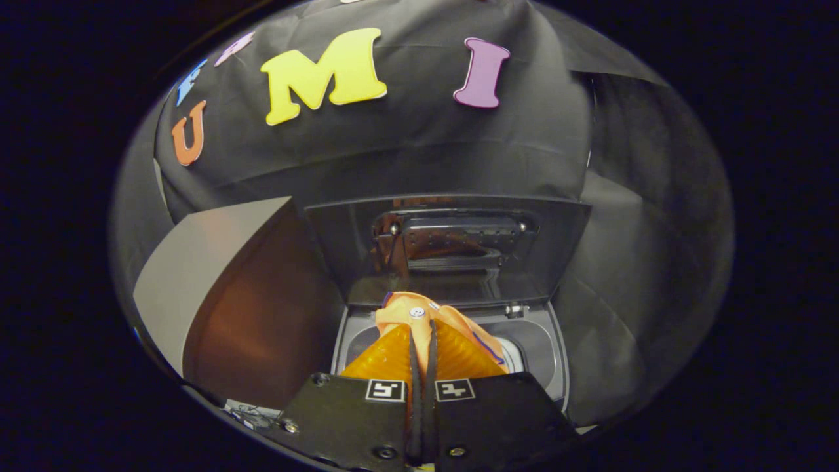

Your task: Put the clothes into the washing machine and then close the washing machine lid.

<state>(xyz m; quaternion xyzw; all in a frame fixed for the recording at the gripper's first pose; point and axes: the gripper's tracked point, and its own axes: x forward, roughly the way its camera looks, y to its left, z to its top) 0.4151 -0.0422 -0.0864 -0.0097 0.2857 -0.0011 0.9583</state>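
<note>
Gripper view: garment [419,313], a peach-orange cloth with a button, bunches at the tips of your gripper [423,328], whose two fingers stand almost together and pinch the fabric between them, both pressing on it. Directly beyond and below the cloth lies the washing machine [554,354], its top opening pale and partly showing to the right of the fingers. The lid [328,249] stands raised behind the opening, upright and facing you, its shiny inner face reflecting the machine. A grey box [196,275] sits just beside the machine on the left. Your tool points forward and downward, fingers aimed at the opening, with the garment hanging ahead of them over the tub's near rim. The coming move probably turns on this alignment: cloth above opening, lid clear behind.
</note>
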